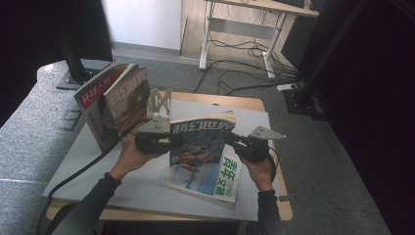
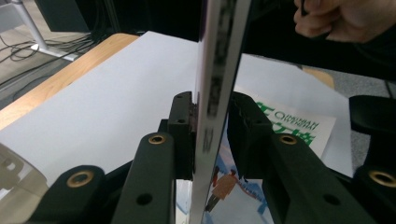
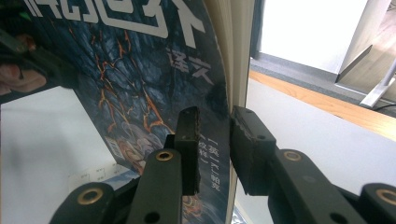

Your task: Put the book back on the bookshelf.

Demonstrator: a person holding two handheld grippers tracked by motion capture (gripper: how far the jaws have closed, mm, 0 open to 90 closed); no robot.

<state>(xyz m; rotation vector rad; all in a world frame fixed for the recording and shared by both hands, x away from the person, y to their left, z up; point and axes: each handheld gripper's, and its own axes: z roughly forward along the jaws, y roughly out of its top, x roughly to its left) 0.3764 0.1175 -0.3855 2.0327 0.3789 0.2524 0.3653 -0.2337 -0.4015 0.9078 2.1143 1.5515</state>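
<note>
While both hands work at the middle of the desk [image 1: 147,188], a dark-covered magazine [image 1: 200,139] stands upright on its lower edge between the two grippers. Its foot rests on, or hangs just above, a second magazine [image 1: 222,183] with green lettering that lies flat on the grey sheet covering the desk.

Left gripper [image 1: 164,139]: jaws clamped on the upright magazine's spine edge. In the left gripper view the spine [image 2: 217,93] runs straight up between the two black jaws, both pads pressed against it.

Right gripper [image 1: 234,143]: jaws clamped on the opposite, open-page edge. In the right gripper view one pad lies on the dark cover [image 3: 140,84] and the other on the far side of the page block [image 3: 238,51].

Two more magazines [image 1: 115,103] stand upright at the left rear of the desk, leaning together, well apart from the held one. A metal stand [image 1: 160,102] sits just behind the left gripper. Black cables trail from both grippers towards the near edge of the desk.
</note>
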